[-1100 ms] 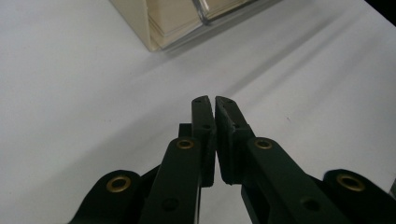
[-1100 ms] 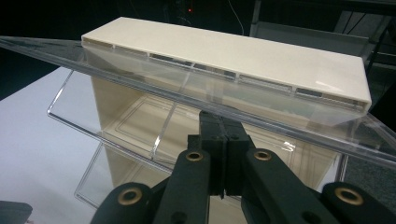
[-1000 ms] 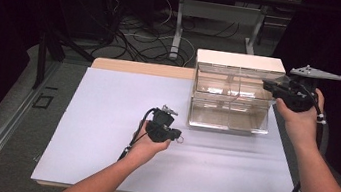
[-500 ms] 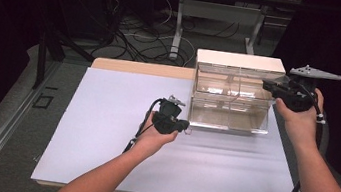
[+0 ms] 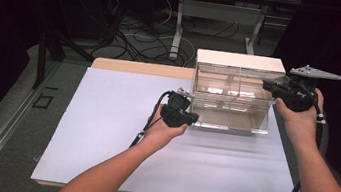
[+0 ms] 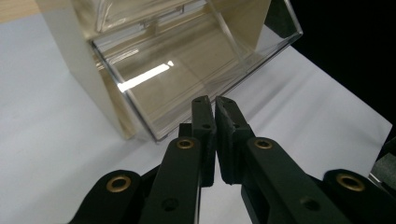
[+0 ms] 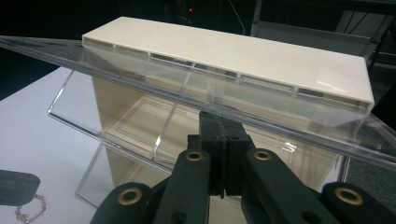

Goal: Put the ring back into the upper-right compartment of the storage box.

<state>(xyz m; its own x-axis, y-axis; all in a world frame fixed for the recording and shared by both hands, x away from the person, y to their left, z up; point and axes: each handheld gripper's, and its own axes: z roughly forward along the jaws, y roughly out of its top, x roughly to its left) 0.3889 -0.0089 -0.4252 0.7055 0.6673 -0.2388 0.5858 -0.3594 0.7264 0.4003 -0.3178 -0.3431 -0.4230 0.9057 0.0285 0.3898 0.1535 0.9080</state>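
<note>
L tongs (image 5: 194, 117) have moved up from mid-worktop towards 1 o'clock over the last sec and now sit at the lower L corner of the clear acrylic organizer (image 5: 231, 97), so the approach looks done and the drop-in is prob next. Jaws look clenched, only a thin slit between them; a pinkish bead bracelet (image 7: 29, 211) shows under that hand in the R gripper view, but can't tell if it's actually pinched. R tongs (image 5: 267, 84) haven't moved: clamped shut on the tilted clear bin front (image 7: 224, 105) at the organizer's upper R, holding it open. The organizer stands at 12 o'clock on the white worktop (image 5: 103, 132), cream back panel behind.
</note>
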